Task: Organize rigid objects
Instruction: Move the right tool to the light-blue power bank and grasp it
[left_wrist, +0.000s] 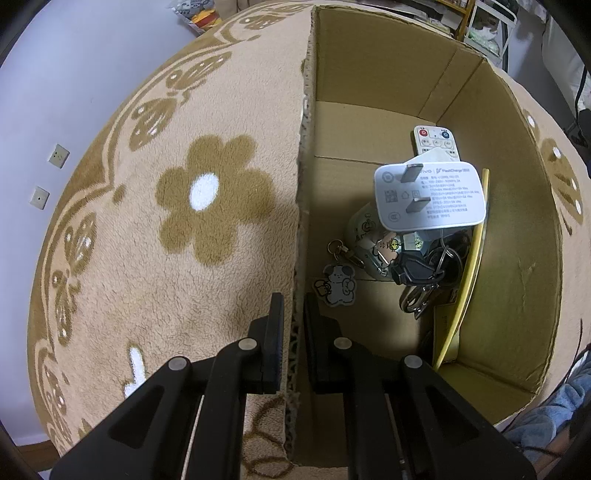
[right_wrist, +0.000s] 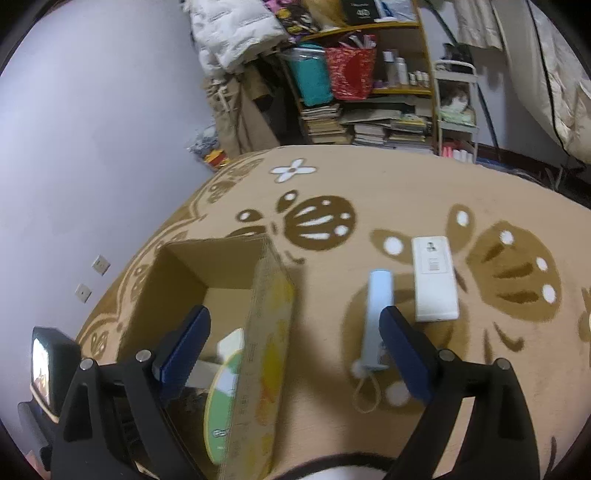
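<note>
My left tool (left_wrist: 293, 314) is pinching the cardboard box (left_wrist: 517, 280) wall, charger (left_wrist: 430, 195) and keys inside, while my right tool (right_wrist: 295, 350), wide, is facing two white remotes (right_wrist: 434, 278) at one o'clock on the rug (right_wrist: 369, 192).

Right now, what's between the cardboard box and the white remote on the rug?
A pale blue stick-shaped gadget lies between the box and white remote, seen in the right wrist view.

Dim indoor light, fisheye-warped edges, slight blur
</note>
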